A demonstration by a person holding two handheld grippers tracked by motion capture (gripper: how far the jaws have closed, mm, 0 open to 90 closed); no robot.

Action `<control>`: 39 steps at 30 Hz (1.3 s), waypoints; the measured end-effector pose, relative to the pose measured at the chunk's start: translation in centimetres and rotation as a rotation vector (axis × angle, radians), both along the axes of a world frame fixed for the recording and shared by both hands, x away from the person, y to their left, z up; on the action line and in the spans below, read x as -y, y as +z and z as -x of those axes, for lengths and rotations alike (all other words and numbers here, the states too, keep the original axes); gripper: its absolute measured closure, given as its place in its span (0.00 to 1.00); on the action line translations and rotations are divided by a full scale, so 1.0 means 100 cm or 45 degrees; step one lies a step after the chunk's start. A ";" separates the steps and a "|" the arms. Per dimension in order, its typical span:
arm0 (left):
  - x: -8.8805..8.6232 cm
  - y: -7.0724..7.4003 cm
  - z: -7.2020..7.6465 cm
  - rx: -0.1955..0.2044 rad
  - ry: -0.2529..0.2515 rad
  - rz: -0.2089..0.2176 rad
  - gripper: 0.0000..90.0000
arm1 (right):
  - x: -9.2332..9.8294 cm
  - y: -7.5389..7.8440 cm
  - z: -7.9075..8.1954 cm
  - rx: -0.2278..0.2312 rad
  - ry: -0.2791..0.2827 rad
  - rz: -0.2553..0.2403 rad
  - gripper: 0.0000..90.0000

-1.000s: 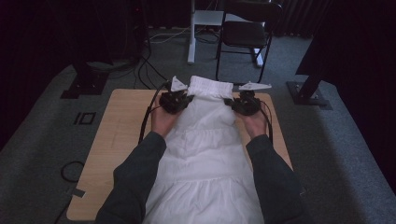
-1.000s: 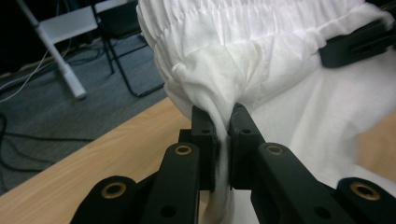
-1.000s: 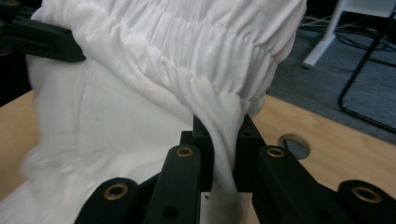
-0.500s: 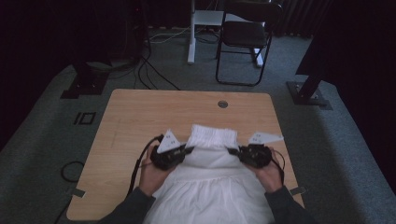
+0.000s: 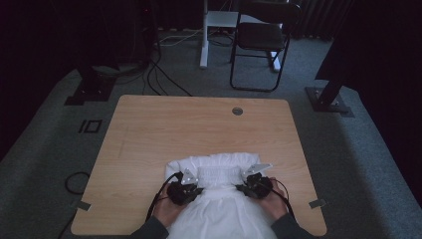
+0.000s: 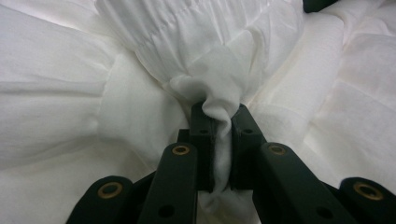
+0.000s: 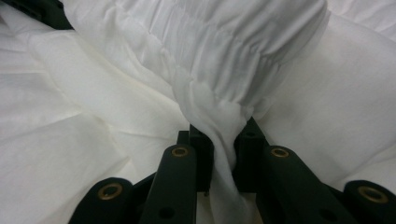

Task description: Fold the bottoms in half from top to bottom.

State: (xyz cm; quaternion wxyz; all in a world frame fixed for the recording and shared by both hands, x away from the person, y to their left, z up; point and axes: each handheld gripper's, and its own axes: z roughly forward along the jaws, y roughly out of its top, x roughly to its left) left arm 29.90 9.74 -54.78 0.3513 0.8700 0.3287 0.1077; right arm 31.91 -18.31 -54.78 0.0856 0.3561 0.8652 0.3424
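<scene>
The left gripper (image 6: 218, 126) is clenched on a bunched fold of the white garment (image 5: 224, 199), the cloth squeezed up between its two black jaws, and the right gripper (image 7: 223, 133) pinches a matching fold in the same way. In the high view the left gripper (image 5: 185, 190) and the right gripper (image 5: 256, 185) sit side by side near the close edge of the table (image 5: 149, 134), each at one end of the gathered elastic band (image 5: 219, 174) that lies between them. Just ahead of both grippers the cloth is doubled over into a rounded hem; behind them it runs back toward the person and off the table edge. The work in hand looks like folding the garment toward the person (the far half appears to be laid on the near half). To do it well, both grippers should probably come down level and together, keep the band taut between them so that no crease forms, and let go only once the cloth rests flat. Hard to judge is how many layers each grip holds, since the folds hide the inner cloth. The lower part of the garment is cut off at the picture's bottom, and the dim light blurs the hands (image 5: 166, 211).
</scene>
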 end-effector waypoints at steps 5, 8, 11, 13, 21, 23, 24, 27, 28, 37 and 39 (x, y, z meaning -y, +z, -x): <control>0.013 0.004 -0.017 0.011 0.082 -0.055 0.92 | -0.005 0.001 -0.033 0.051 -0.030 0.060 0.89; 0.019 0.005 -0.030 0.036 0.104 -0.088 0.92 | -0.008 0.003 -0.059 0.053 -0.051 0.081 0.88; 0.016 0.006 -0.049 0.092 0.105 -0.143 0.92 | -0.014 0.005 -0.080 0.043 -0.071 0.097 0.88; 0.010 0.006 -0.067 0.130 0.111 -0.187 0.92 | -0.019 0.006 -0.091 0.025 -0.089 0.086 0.87; -0.009 0.011 -0.134 0.139 0.128 -0.257 0.92 | -0.041 0.006 -0.117 -0.021 -0.180 0.007 0.86; -0.007 0.013 -0.144 0.151 0.125 -0.302 0.92 | -0.044 0.006 -0.126 -0.021 -0.186 -0.003 0.86; -0.005 0.013 -0.149 0.157 0.124 -0.319 0.92 | -0.044 0.006 -0.132 -0.022 -0.187 -0.002 0.86; 0.000 0.014 -0.162 0.157 0.147 -0.325 0.92 | -0.041 0.006 -0.152 -0.029 -0.225 -0.017 0.86; 0.001 0.014 -0.165 0.160 0.154 -0.328 0.92 | -0.040 0.006 -0.158 -0.036 -0.250 -0.024 0.86; 0.010 0.018 -0.182 0.140 0.229 -0.334 0.93 | -0.037 0.005 -0.182 -0.068 -0.367 -0.110 0.90; 0.005 0.025 -0.180 0.136 0.230 -0.273 0.94 | -0.036 0.010 -0.180 -0.058 -0.360 -0.123 0.91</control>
